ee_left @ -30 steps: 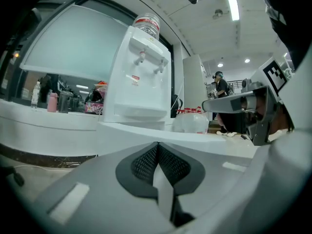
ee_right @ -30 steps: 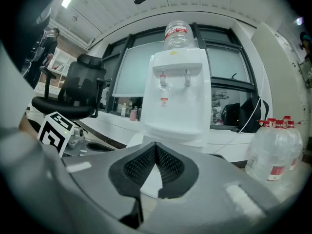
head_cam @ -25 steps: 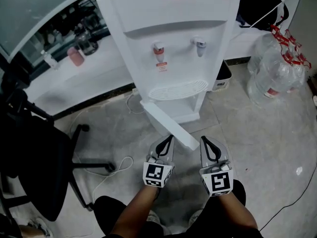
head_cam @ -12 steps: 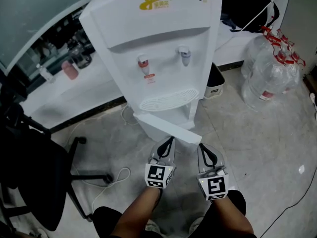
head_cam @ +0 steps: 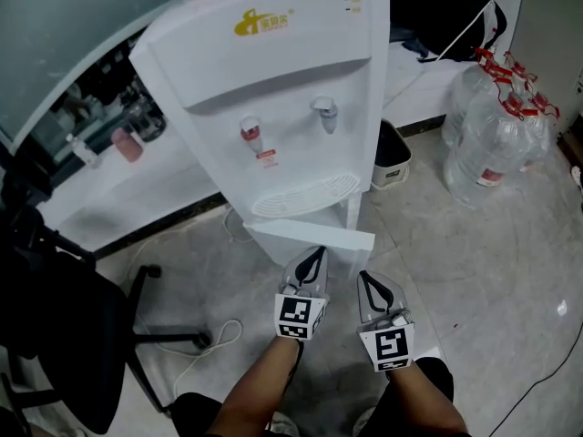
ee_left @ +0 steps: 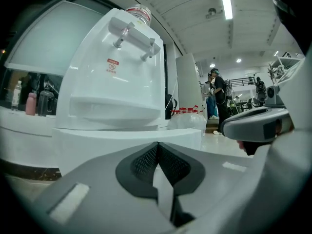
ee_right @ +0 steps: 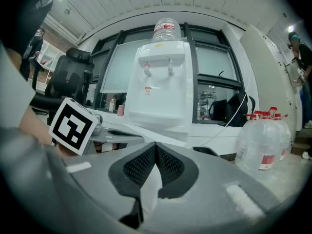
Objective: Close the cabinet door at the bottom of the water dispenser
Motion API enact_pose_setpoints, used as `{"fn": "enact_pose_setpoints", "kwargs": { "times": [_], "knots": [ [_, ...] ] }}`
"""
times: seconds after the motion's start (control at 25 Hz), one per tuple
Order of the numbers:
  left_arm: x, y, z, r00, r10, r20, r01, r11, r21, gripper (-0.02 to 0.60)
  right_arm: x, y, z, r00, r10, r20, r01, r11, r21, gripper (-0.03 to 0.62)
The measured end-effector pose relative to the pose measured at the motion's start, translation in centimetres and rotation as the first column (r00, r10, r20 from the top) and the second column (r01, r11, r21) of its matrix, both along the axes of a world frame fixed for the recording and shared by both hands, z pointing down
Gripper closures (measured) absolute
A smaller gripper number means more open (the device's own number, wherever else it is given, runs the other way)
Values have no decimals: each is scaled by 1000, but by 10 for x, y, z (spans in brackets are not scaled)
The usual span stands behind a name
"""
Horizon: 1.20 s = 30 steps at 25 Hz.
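- A black chair [head_cam: 55, 335] stands at far left, well apart from the work.
- The dispenser [head_cam: 273, 98] stands mid-frame, in front of a white desk [head_cam: 118, 189].
- Its door [head_cam: 310, 234], at the bottom, stands ajar and swung out toward the person. The hinge side is at left and the free edge at right, so it is not yet shut.
- The left gripper [head_cam: 314, 255] has its jaws pressed together on nothing. Its tips are at the door's outer face, about mid-width.
- In the left gripper view the door [ee_left: 126, 147] fills the space just beyond the tips. Whether they touch it I cannot tell.
- The right gripper [head_cam: 364, 280] also has its jaws together and empty. It sits just right of the left 1, near the free edge but apart from the door.
- To do this well, use the closed tips as 1 blunt point and push nearer the free edge than the hinge, where leverage is better.
- Push level and steady until the door sits flush, and keep the right gripper out of the closing gap.
- 1 likely risk is that a hard shove rocks the dispenser.
- At right, a bin [head_cam: 392, 157] and water bottles [head_cam: 496, 135] stand clear of the door's path.
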<state>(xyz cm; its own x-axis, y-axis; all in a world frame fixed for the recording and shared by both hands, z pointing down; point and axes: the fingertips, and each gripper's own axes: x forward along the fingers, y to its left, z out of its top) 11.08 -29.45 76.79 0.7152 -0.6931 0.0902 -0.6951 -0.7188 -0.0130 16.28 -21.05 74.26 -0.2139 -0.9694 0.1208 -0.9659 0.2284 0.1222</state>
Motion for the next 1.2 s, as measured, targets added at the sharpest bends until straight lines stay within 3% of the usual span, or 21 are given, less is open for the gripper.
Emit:
{"fn": "enact_pose_setpoints", "kwargs": {
  "times": [0.36,0.72,1.2],
  "knots": [
    [14,-25,-5,999,-24,-31,24,1000,1,563,7,-2,6,999,21,28,-21,1000,-17,591],
    [20,-44,-4,1000,-29,2,29,999,37,563,9,-3,11,999,28,42,-26,999,-32,591],
    [7,-74,7,993,-118,14,118,993,14,563,16,-13,21,996,53,66,-49,997,-54,591]
  ]
}}
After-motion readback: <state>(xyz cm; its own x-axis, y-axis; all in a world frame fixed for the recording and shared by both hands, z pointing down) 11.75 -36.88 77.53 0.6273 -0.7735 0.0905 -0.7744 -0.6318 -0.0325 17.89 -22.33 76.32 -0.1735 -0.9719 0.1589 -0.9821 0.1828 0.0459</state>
